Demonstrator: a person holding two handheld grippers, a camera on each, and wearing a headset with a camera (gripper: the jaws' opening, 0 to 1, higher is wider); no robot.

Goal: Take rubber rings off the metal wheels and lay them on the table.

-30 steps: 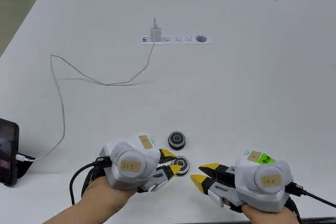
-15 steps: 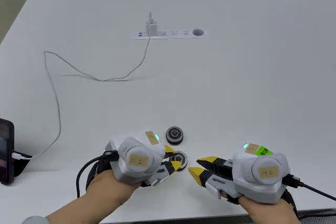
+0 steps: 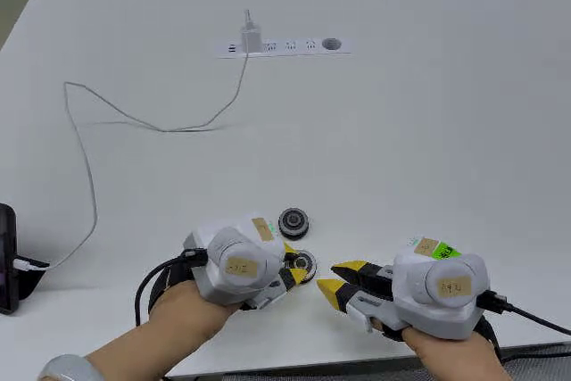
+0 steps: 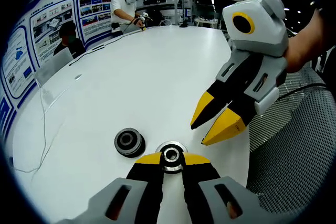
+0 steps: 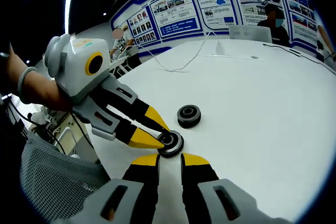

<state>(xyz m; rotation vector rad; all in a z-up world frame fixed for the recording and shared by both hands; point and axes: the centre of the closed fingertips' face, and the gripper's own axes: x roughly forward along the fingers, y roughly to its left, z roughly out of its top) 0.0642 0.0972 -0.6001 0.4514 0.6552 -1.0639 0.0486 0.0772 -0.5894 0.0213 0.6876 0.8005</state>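
The white tabletop (image 3: pixel 428 149) carries everything. The left tool (image 3: pixel 293 263) has its yellow-tipped jaws closed on the rim of the near wheel (image 3: pixel 305 264), which lies flat near the front edge, hub bore facing up (round, so no long axis). The right tool (image 3: pixel 341 278), jaws slightly apart and empty, points at that wheel from just beside. The far wheel (image 3: pixel 293 222) also lies flat, just beyond, with a dark ring on its rim.

The left gripper (image 5: pixel 164 136) pinches a metal wheel (image 5: pixel 174 146) in its fingers (image 5: pixel 140 138), another wheel (image 5: pixel 189 115) just beyond
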